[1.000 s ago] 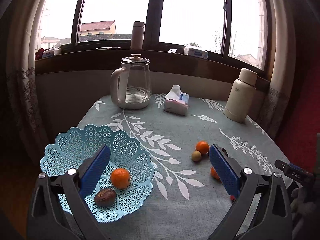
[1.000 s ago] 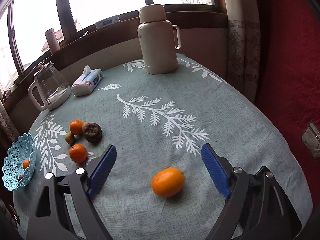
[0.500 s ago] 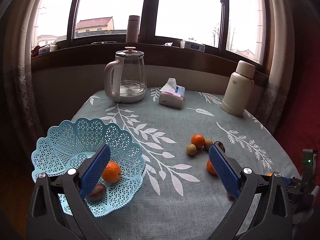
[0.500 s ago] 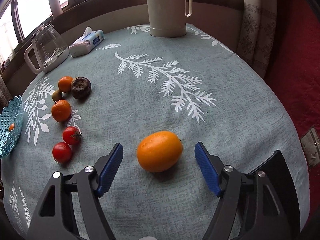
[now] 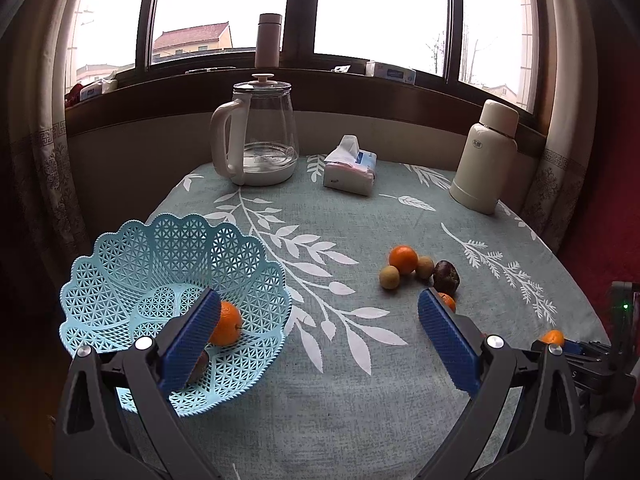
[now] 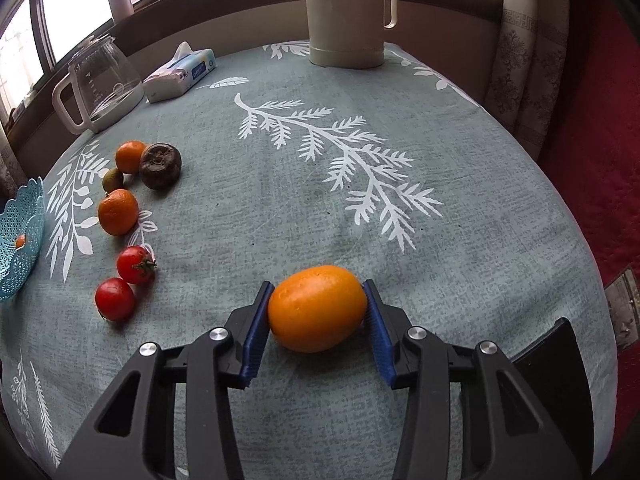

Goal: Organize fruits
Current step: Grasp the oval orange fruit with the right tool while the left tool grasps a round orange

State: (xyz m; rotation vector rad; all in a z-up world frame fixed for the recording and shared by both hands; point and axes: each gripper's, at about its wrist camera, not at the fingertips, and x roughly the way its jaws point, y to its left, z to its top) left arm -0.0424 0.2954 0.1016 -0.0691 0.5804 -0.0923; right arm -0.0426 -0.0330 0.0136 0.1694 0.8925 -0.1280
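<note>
Right wrist view: your right gripper (image 6: 317, 314) clamps the large oval orange fruit (image 6: 317, 307) on the grey-green leaf-print tablecloth (image 6: 360, 184). Your left gripper (image 5: 320, 336) gapes wide beside the pale-blue lattice plastic basket (image 5: 132, 264).

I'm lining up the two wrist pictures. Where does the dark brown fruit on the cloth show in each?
Left wrist: dark brown fruit right of centre, at the right end of the loose cluster.
Right wrist: upper left, beside a small orange.
Shared landmark: cream thermos at the table's far edge.
</note>
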